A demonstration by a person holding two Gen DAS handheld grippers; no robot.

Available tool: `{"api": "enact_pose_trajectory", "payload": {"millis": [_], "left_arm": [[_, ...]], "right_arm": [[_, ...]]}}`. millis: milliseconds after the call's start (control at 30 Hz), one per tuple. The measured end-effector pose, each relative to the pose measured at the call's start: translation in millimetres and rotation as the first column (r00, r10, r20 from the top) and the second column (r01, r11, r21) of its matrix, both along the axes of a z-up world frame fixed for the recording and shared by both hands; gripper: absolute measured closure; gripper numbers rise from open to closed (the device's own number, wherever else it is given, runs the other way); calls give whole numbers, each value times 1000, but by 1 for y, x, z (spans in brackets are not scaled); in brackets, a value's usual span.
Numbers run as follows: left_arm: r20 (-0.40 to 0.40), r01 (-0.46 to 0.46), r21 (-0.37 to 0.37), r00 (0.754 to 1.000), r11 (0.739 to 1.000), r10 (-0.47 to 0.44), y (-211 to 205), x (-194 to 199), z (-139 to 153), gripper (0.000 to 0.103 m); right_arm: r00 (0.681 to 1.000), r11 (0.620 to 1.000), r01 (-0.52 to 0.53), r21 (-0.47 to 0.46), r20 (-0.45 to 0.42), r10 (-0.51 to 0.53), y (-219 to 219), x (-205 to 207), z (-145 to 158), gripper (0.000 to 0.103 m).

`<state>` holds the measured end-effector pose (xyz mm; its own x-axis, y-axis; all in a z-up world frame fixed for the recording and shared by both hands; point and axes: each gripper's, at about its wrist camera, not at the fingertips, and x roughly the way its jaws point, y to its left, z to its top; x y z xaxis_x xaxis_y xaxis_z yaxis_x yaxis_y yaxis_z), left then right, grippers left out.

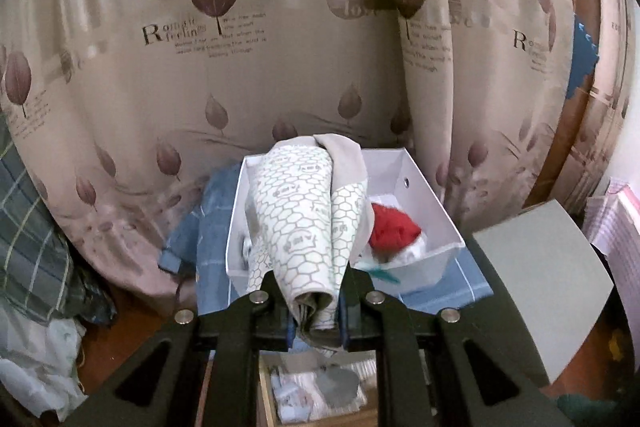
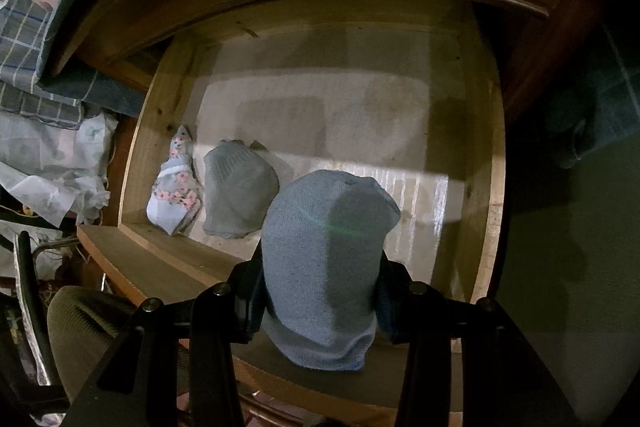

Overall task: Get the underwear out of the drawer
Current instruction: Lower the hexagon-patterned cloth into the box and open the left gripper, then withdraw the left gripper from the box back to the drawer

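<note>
Left wrist view has the left gripper clamped on soft patterned underwear above the white box, while the right gripper pinches limp grey underwear over the drawer front edge, best bunched mid-fold.

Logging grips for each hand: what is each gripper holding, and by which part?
Left gripper pinches the honeycomb-print underwear at its bunched lower end. Right gripper clamps the blue-grey underwear across its lower middle.
</note>
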<state>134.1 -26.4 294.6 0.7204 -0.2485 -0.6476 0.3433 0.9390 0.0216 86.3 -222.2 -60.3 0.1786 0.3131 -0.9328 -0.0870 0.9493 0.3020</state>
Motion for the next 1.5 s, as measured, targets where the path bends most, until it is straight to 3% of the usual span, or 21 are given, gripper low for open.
{"api": "enact_pose_trajectory", "payload": {"millis": [300,533,733,900,1133,1500], "left_arm": [[45,-88,77,995,993,84,-13,72,-15,88],[-55,-169,32,984,985,170,-7,136,-55,88],[-112,-221,86,967,971,230,-6,167,-100,88],[-109,-231,112,964,967,243,-4,169,-116,87],[-110,-232,136,963,963,247,-6,165,-115,75],[-39,-212,158,974,964,221,-11,131,-90,57]], "right_arm": [[1000,1000,-2,23,5,2,-1,-1,1,61],[1000,999,-4,44,5,3,-1,0,2,61],[1000,999,-12,48,2,12,0,0,2,61],[1000,999,-13,46,1,13,2,0,2,61],[1000,999,-14,39,-1,14,3,0,2,61],[1000,1000,-16,22,-9,16,5,1,1,61]]}}
